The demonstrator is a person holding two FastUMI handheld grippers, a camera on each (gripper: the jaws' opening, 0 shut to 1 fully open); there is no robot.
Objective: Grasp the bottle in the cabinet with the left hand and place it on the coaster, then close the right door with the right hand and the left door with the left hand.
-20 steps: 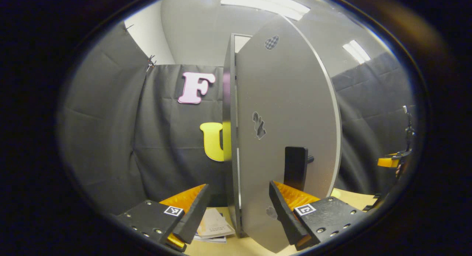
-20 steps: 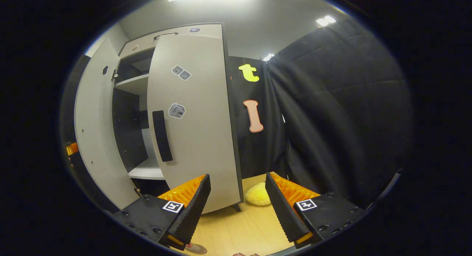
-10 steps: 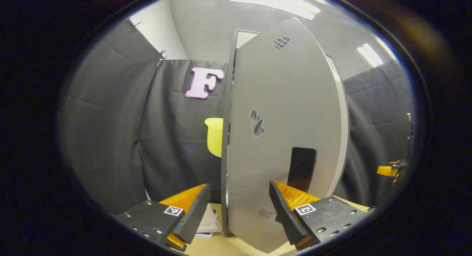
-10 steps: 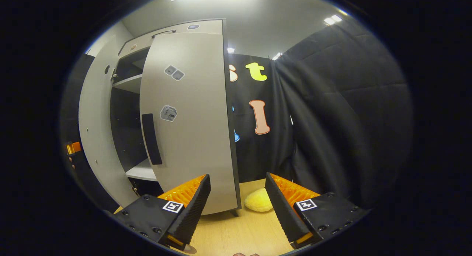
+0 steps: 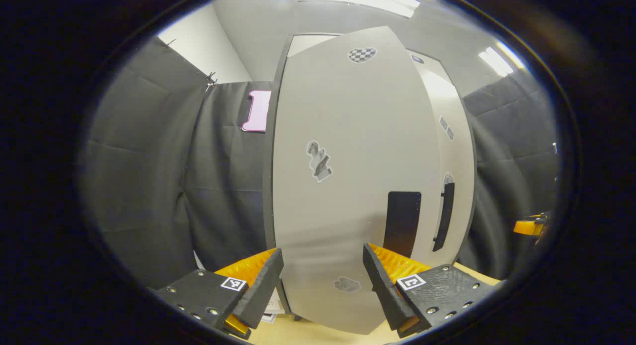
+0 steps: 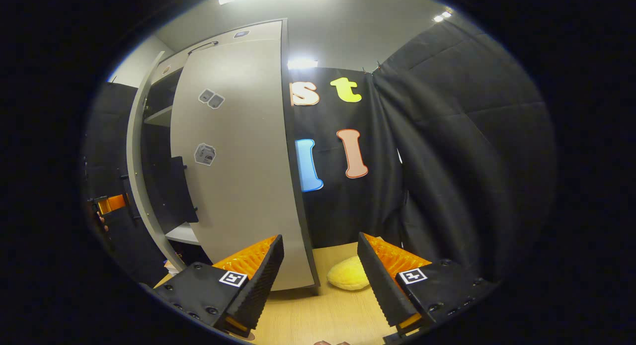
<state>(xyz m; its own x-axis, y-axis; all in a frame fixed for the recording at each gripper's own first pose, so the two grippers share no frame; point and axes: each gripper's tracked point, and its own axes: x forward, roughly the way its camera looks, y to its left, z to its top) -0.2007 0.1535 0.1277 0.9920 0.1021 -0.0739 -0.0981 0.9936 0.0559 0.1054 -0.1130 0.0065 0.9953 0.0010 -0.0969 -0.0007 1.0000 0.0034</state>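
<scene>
The cabinet's grey left door (image 5: 348,196) stands close in front of my left gripper (image 5: 322,281), which is open with nothing between its fingers. That door's black handle (image 5: 402,223) is just above the right finger. Beyond it is the right door (image 5: 449,151) with its own handle (image 5: 443,216). In the right gripper view the right door (image 6: 238,166) hangs partly ajar, with its handle (image 6: 176,188) turned toward the cabinet's dark inside. My right gripper (image 6: 320,281) is open and empty, low by that door's outer edge. The left door (image 6: 136,161) shows edge-on there.
A yellow soft object (image 6: 348,274) lies on the wooden table (image 6: 308,315) beside the cabinet's right foot. Some papers (image 5: 271,309) lie by the cabinet's left foot. A shelf (image 6: 160,117) shows inside the cabinet. Black cloth walls surround everything.
The left door has swung from nearly edge-on to facing my left gripper, closing most of the gap. The right door has also swung further toward the cabinet. Both grippers stayed open.
</scene>
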